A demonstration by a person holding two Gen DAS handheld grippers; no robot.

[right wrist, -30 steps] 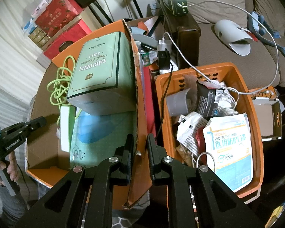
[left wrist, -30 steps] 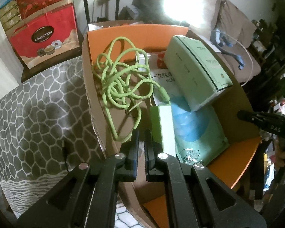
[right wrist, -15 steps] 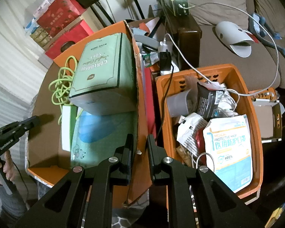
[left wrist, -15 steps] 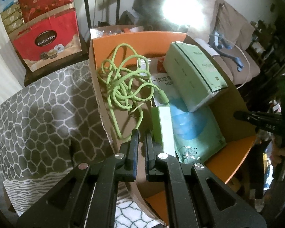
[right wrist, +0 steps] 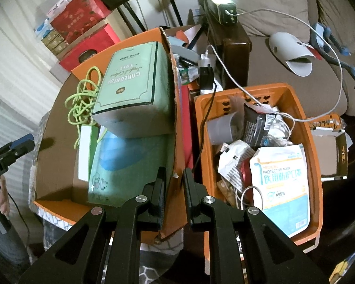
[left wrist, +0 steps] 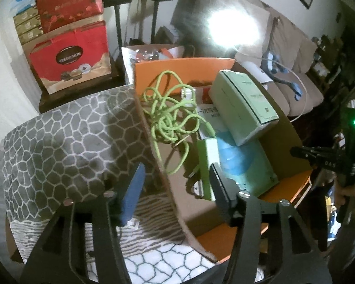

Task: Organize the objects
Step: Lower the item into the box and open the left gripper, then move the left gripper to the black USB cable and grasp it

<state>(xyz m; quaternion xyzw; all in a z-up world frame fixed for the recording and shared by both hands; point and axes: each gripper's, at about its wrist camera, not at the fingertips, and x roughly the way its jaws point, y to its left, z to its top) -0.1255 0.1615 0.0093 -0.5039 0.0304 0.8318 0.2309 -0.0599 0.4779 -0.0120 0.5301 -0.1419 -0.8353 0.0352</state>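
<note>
An orange cardboard box point(left wrist: 184, 203) point(right wrist: 59, 118) holds a tangled green cable point(left wrist: 170, 116) point(right wrist: 82, 104), a pale green carton point(left wrist: 243, 108) point(right wrist: 135, 85), a small green and white box point(left wrist: 209, 161) point(right wrist: 85, 151) and a packet of blue masks point(left wrist: 243, 165) point(right wrist: 130, 161). My left gripper point(left wrist: 177, 168) point(right wrist: 14, 149) straddles the box's near left wall. Its jaws are opening and the pads stand off the cardboard. My right gripper point(right wrist: 174, 172) point(left wrist: 319, 156) is shut on the box's right wall, which runs up between its fingers.
An orange plastic basket point(right wrist: 310, 146) full of mask packets and wrappers stands right of the box. The box rests on a grey stool point(left wrist: 66, 146) with a white web pattern. Red gift boxes point(left wrist: 71, 54) are stacked behind. A sofa point(right wrist: 284, 23) with cables lies to the right.
My left gripper was shut at the box's left wall; its jaws have now spread wide and it has drawn back and up. The right gripper has kept its grip.
</note>
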